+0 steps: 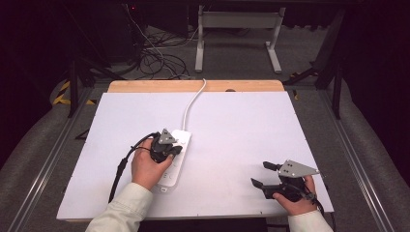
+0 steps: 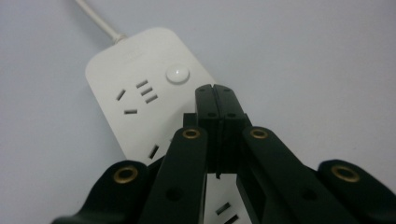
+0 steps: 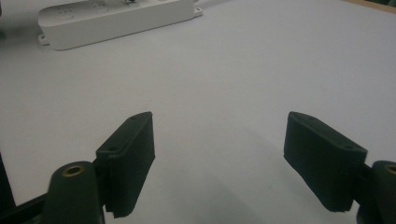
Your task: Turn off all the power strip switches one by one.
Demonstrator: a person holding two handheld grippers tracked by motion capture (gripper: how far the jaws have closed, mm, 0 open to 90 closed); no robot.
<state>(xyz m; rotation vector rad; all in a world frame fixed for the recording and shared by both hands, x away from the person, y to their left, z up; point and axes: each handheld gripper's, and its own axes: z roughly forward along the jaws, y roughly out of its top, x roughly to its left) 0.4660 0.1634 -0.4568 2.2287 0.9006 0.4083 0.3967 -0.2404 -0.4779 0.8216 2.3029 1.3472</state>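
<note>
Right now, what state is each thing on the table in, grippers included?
Power strip: flat on the white table, sockets empty, cord attached.
Round button: not touched; closed tips just short of it.
Left gripper: shut, empty, over the strip.
Right gripper: open, empty, over bare table.

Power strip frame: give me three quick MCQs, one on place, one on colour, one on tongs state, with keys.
1. Where do the left tongs sit?
A. Over the power strip
B. At the table's far edge
C. Off the table

2. What colour is the strip's round button?
A. Red
B. White
C. Black

3. How do the right tongs stand?
A. Shut on the cable
B. Shut on nothing
C. Open, with nothing between them

Key: 1 A, the left gripper view shows their tips above the strip beside the button; 2 B, it matches the white casing; 3 C, the right gripper view shows bare table between two wide-apart jaws.
</note>
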